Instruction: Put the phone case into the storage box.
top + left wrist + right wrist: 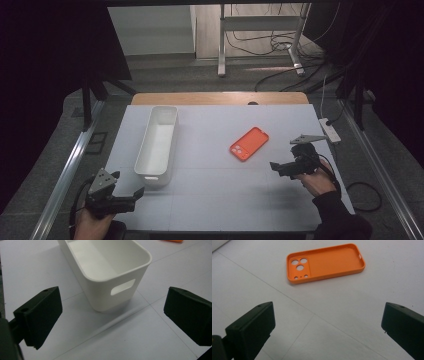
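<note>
An orange phone case (249, 143) lies open side up on the white table, right of centre; in the right gripper view the phone case (325, 262) sits ahead of the jaws, camera cutouts at its left end. A long white bin (158, 144) stands left of centre, empty; the bin (107, 270) shows its near end wall with a handle slot. My left gripper (131, 192) is open near the front left, just short of the bin. My right gripper (273, 166) is open at the right, a short way from the case. Both hold nothing.
A white power strip (330, 129) lies at the table's right edge with a cable. A wooden strip (220, 98) borders the far edge. Beyond the table stand a metal frame (260, 30) and floor cables. Metal rails run along both sides.
</note>
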### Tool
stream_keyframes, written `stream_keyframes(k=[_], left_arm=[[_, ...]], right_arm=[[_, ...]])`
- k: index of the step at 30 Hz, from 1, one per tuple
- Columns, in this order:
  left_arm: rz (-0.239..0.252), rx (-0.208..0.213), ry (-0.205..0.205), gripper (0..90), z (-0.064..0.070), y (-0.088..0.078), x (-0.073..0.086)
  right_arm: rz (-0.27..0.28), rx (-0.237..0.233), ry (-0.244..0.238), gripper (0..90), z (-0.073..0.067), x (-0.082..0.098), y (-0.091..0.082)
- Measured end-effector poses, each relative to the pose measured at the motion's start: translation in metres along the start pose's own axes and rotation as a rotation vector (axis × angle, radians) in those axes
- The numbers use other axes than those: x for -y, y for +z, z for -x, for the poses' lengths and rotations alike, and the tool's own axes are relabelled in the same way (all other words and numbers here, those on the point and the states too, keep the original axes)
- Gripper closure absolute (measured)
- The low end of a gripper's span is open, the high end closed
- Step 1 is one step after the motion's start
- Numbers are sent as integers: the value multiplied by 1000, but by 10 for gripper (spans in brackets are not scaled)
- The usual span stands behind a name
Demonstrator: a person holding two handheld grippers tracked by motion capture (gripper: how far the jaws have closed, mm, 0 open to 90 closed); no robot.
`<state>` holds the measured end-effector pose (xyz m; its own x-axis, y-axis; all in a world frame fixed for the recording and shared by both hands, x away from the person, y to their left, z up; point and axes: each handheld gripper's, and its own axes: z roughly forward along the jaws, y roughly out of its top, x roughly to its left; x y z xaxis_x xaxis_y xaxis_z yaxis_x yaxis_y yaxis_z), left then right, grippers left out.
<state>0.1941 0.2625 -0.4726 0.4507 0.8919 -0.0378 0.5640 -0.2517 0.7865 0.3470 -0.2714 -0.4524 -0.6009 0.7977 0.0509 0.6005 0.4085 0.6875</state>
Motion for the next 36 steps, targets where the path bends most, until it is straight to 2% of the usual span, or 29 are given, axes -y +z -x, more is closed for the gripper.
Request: stream_keyframes(k=[8, 18, 28, 32, 36], left_arm=[[1, 1, -1, 27, 0, 0, 0], [2, 4, -3, 27, -1, 1, 0], [2, 5, -5, 28, -1, 1, -1], [2, 5, -6, 27, -1, 1, -1], [3, 5, -5, 27, -1, 1, -1]], right_arm=[[-17, 10, -2, 0, 5, -10, 10], [-60, 13, -5, 0, 11, -24, 33], [-64, 1, -1, 0, 12, -36, 47], [-67, 12, -12, 0, 11, -42, 56], [-93, 27, -32, 0, 9, -47, 62]])
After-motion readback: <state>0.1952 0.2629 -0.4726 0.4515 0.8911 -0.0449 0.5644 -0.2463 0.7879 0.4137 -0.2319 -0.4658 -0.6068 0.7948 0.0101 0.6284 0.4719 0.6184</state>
